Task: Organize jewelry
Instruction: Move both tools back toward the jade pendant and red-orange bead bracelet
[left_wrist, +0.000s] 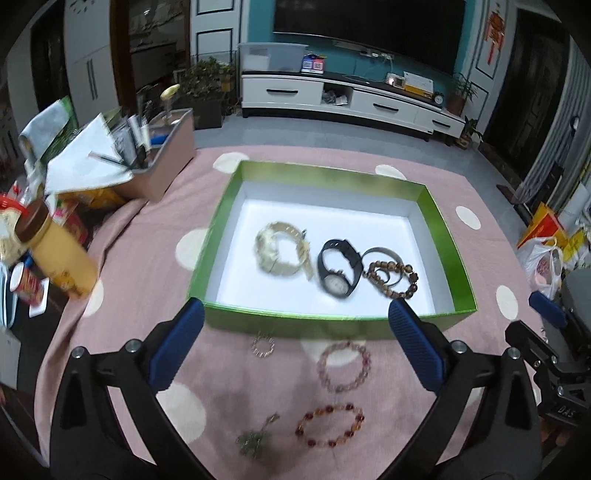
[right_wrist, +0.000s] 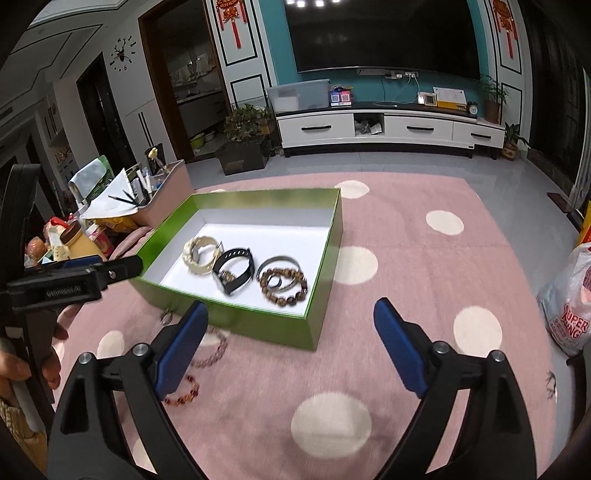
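Both blue-padded tools, left tool and right tool, stand wide and empty. Four loose bead bracelets, including the amber-red bead bracelet, lie on the pink spotted surface before the green cardboard box. Risk: pads snag cloth when pinching thin strands.

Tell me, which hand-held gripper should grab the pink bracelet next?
Probably the left hand-held gripper: it's open with the pink bracelet lying between its fingers. The right hand-held gripper sits farther right.
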